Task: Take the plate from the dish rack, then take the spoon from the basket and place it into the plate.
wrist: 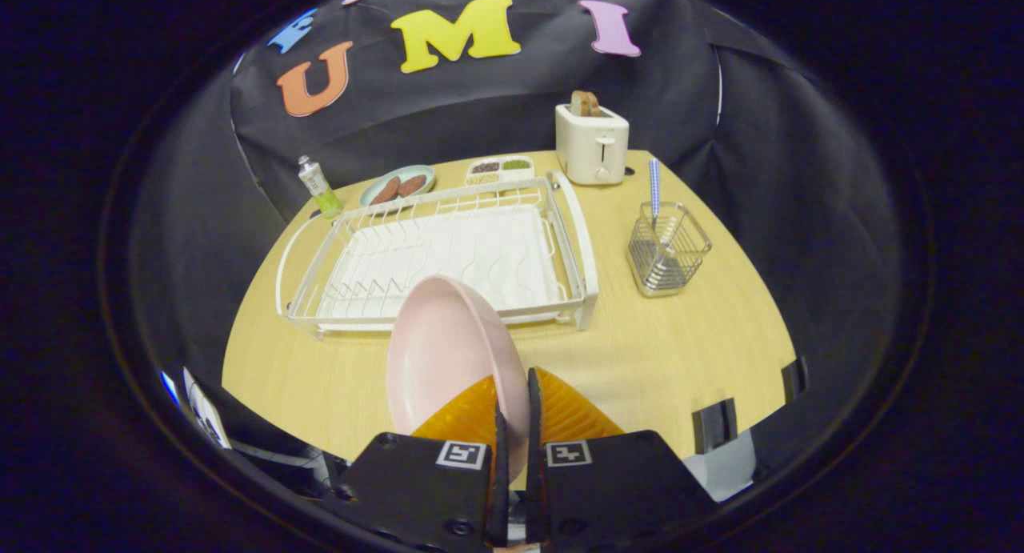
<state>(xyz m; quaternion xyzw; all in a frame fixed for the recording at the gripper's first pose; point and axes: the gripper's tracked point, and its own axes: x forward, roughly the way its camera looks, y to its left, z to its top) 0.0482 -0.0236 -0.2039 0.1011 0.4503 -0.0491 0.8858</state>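
A pale pink plate (448,353) stands on edge between my fingers, held up over the wooden table in front of the dish rack. My gripper (512,393) is shut on the plate's rim, one finger on each face. The white wire dish rack (576,241) lies just beyond the plate with no dishes in it. To the right of the rack stands a small wire basket (668,257), and a spoon with a blue-and-white handle (654,189) sticks up out of it.
A cream toaster (592,143) with toast stands at the table's back. Left of it lie a divided snack tray (500,169), a light plate with sausages (398,186) and a small green bottle (318,186). Bare wooden table (672,345) spreads right of my fingers.
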